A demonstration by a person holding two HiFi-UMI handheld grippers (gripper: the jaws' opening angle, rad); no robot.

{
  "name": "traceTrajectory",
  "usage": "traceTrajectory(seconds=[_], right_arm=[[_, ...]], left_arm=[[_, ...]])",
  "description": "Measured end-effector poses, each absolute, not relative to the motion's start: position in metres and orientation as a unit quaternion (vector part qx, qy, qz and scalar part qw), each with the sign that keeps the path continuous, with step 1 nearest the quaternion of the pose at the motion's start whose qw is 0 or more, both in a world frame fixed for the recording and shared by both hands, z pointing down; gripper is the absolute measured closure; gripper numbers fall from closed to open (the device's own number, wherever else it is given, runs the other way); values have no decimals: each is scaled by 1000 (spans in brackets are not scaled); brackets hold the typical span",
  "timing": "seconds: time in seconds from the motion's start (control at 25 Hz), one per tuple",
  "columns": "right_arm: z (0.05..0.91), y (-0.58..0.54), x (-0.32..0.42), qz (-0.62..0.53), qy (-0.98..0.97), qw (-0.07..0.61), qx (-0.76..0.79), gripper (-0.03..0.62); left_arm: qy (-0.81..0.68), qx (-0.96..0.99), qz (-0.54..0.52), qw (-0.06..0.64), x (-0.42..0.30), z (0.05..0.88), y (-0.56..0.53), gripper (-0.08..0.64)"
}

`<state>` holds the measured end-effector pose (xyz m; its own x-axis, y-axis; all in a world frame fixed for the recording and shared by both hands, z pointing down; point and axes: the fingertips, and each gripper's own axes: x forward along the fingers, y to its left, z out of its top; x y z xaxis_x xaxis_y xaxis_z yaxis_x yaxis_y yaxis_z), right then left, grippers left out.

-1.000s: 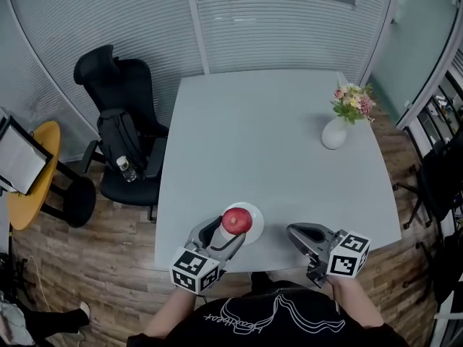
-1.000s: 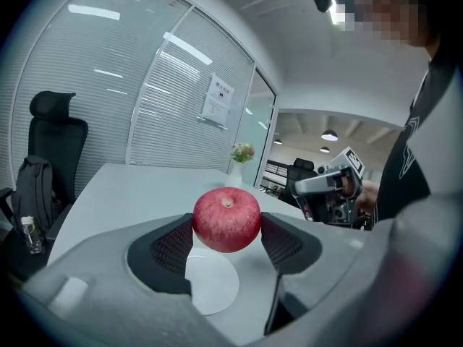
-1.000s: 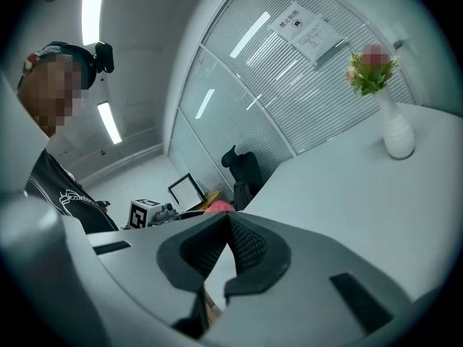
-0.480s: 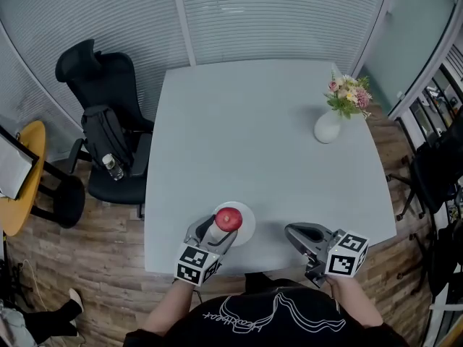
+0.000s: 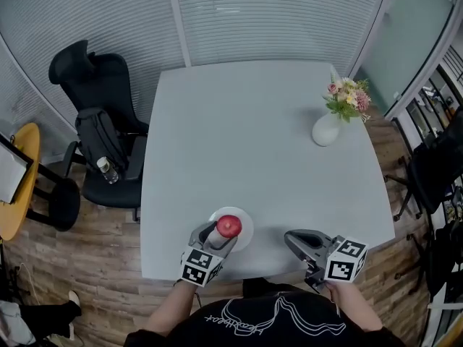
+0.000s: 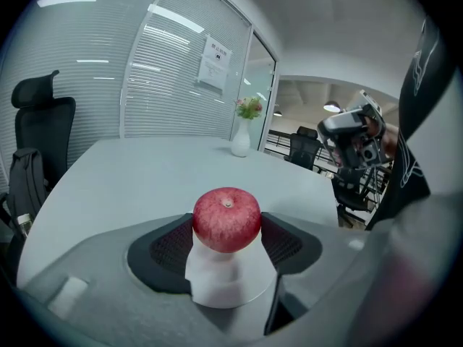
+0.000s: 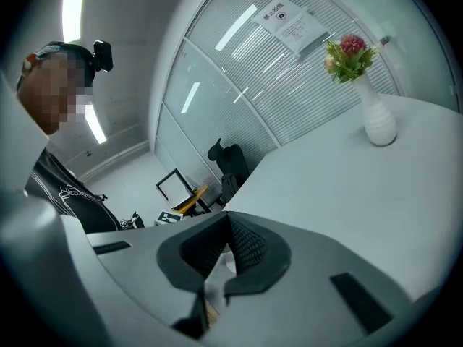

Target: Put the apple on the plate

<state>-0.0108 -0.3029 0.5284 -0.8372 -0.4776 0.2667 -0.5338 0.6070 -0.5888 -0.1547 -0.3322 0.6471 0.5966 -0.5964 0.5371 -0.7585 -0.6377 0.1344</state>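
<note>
A red apple point(image 5: 229, 226) point(image 6: 226, 219) is held over the middle of a small white plate point(image 5: 247, 222) point(image 6: 235, 286) near the front edge of the grey table point(image 5: 253, 143). My left gripper point(image 5: 221, 234) point(image 6: 226, 230) is shut on the apple, with one dark pad against each side of it. I cannot tell whether the apple touches the plate. To the right, my right gripper point(image 5: 291, 238) point(image 7: 226, 250) hovers over the table's front edge. It is shut, with its pads pressed together and nothing between them.
A white vase of flowers point(image 5: 327, 129) point(image 6: 240, 139) point(image 7: 376, 118) stands at the table's far right. A black office chair point(image 5: 101, 136) with a backpack stands left of the table. Beyond it is a yellow round side table point(image 5: 14, 190).
The apple looks smaller and lower, now centred over the plate, with the left gripper still shut on it. The head camera has shifted slightly. The right gripper has barely moved.
</note>
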Motion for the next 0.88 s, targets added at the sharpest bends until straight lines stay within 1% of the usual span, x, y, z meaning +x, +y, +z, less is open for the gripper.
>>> traceTrajectory(seconds=[0.52, 0.88], right_arm=[[539, -302, -16, 351, -892, 53, 279, 584], [546, -303, -22, 358, -891, 58, 273, 584]], left_arm=[[-383, 875, 240, 173, -151, 668, -332, 259], [-369, 881, 264, 135, -146, 671, -329, 259]])
